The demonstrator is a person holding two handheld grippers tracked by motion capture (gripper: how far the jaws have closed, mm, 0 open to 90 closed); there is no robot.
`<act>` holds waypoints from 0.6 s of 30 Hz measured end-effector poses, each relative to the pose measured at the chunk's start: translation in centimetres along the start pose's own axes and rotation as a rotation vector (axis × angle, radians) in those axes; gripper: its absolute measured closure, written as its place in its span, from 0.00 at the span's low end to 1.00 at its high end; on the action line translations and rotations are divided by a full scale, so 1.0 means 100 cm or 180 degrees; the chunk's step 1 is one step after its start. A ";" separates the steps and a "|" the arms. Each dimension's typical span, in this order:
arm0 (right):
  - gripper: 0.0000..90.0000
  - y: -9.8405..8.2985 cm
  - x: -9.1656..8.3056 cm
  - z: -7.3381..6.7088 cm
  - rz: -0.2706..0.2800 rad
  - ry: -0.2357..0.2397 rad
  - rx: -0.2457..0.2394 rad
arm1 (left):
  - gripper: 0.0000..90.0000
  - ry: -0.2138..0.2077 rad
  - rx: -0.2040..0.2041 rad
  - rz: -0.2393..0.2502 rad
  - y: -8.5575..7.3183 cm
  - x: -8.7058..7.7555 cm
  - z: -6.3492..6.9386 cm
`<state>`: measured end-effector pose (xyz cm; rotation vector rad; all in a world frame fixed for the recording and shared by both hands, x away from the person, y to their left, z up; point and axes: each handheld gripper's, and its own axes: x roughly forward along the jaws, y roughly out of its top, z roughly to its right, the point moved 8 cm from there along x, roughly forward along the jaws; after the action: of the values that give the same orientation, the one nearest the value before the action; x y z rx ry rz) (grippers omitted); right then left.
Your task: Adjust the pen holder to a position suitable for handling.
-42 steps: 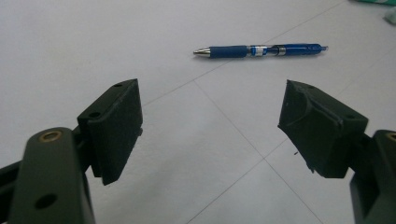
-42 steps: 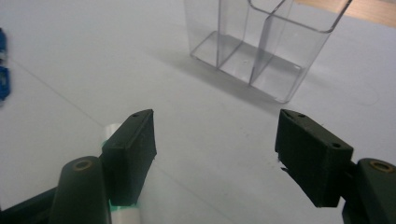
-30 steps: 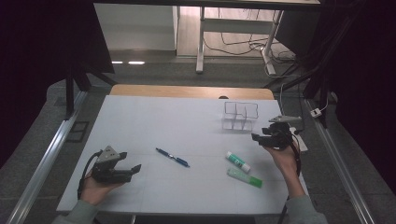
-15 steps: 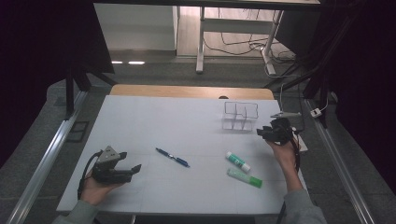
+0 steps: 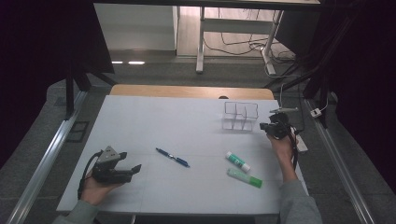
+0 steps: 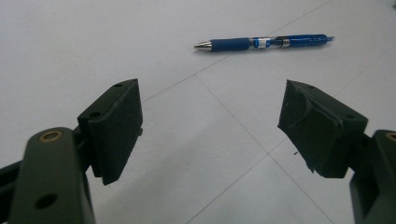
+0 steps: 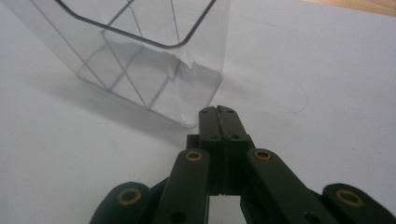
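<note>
A clear plastic organiser box (image 5: 240, 115) with dividers stands at the table's back right; in the right gripper view the box (image 7: 140, 51) is just ahead of the jaws. My right gripper (image 5: 267, 126) hovers at its right side, and its gripper (image 7: 218, 113) is shut with nothing between the jaws. A blue pen (image 5: 173, 157) lies mid-table and shows ahead of the left jaws as the pen (image 6: 264, 43). My left gripper (image 5: 135, 169) rests at the front left, and this gripper (image 6: 210, 126) stands open and empty.
A white glue stick (image 5: 238, 161) and a green tube (image 5: 244, 177) lie at the front right of the white table (image 5: 154, 121). A wooden strip (image 5: 187, 91) runs along the far edge. Cables trail off the right side.
My right gripper has moved toward the back and slightly left, closer to the clear box. The left gripper has stayed in place.
</note>
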<state>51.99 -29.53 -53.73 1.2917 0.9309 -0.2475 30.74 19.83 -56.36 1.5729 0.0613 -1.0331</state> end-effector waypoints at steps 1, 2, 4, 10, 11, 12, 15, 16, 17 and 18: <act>1.00 0.001 0.001 0.001 0.0005 -0.0005 0.0002 | 0.24 0.0000 0.0004 -0.0003 0.000 0.000 0.000; 1.00 0.001 0.003 0.001 0.0017 0.0001 0.0017 | 0.24 0.0000 0.0007 -0.0006 0.000 0.000 0.000; 1.00 0.002 0.004 0.001 0.0023 0.0003 0.0015 | 0.24 -0.0003 0.0012 -0.0007 0.000 0.001 0.000; 1.00 0.006 0.012 0.000 0.0050 0.0047 -0.0015 | 0.24 -0.0009 -0.0005 -0.0010 -0.001 0.001 0.000; 1.00 0.006 0.014 0.001 0.0047 0.0050 -0.0017 | 0.24 -0.0007 -0.0008 -0.0012 -0.001 0.002 0.000; 1.00 0.007 0.016 0.001 0.0059 0.0067 -0.0010 | 0.24 -0.0001 -0.0006 -0.0015 -0.001 0.002 -0.001; 1.00 0.008 0.021 0.003 0.0064 0.0084 0.0012 | 0.24 0.0006 -0.0014 -0.0015 -0.001 0.002 -0.001; 1.00 0.008 0.022 0.003 0.0066 0.0083 0.0014 | 0.24 0.0006 -0.0016 -0.0015 -0.001 0.002 -0.002; 1.00 0.009 0.023 0.004 0.0065 0.0080 0.0012 | 0.24 0.0004 -0.0020 -0.0016 -0.002 0.002 -0.002; 1.00 0.009 0.025 0.004 0.0069 0.0087 0.0017 | 0.24 0.0005 -0.0018 -0.0019 -0.002 0.002 -0.002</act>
<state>54.30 -28.80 -54.83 1.3123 0.9396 -0.2161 30.87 19.95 -56.64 1.5692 0.0700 -1.0354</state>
